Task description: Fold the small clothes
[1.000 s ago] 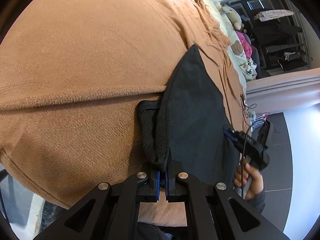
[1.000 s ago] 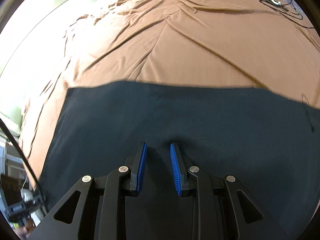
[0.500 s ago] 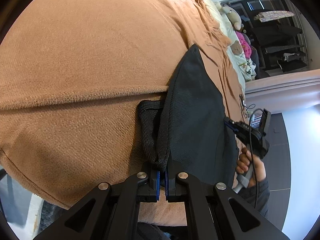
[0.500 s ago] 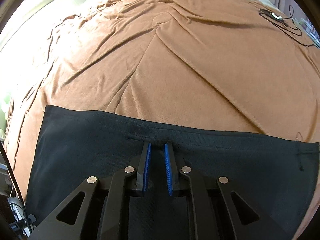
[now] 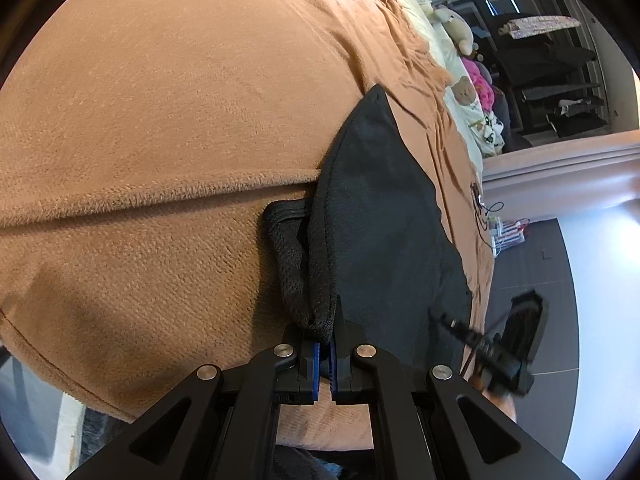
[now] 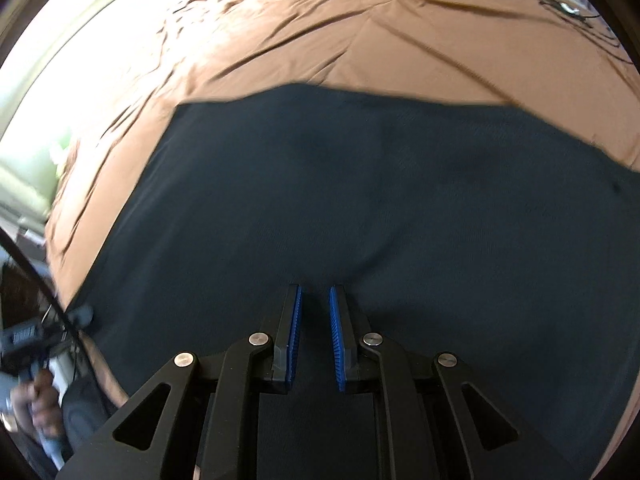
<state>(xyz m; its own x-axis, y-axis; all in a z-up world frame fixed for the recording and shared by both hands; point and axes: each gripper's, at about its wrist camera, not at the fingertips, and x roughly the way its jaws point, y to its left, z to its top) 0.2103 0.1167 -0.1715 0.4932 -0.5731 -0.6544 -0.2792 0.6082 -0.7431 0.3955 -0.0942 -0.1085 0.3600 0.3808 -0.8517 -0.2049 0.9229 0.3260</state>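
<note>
A black garment (image 5: 384, 216) lies flat on the brown blanket (image 5: 168, 112) of a bed. My left gripper (image 5: 325, 344) is shut on its bunched near corner, where a thick ribbed hem folds over. In the right wrist view the same black garment (image 6: 380, 200) spreads wide across the blanket (image 6: 360, 24). My right gripper (image 6: 314, 312) hovers over the cloth's near part with its jaws slightly apart and nothing between the blue pads. The right gripper also shows in the left wrist view (image 5: 488, 344), low at the garment's far side.
Soft toys and patterned pillows (image 5: 468, 88) lie at the head of the bed. A dark shelf unit (image 5: 552, 64) stands beyond. A cable and small device (image 6: 568, 8) lie on the blanket at far right. The bed edge and grey floor (image 5: 532, 272) are on the right.
My right gripper has pulled back from the garment's far hem toward its near part, and its jaws have opened a little wider. My left gripper keeps its grip and place.
</note>
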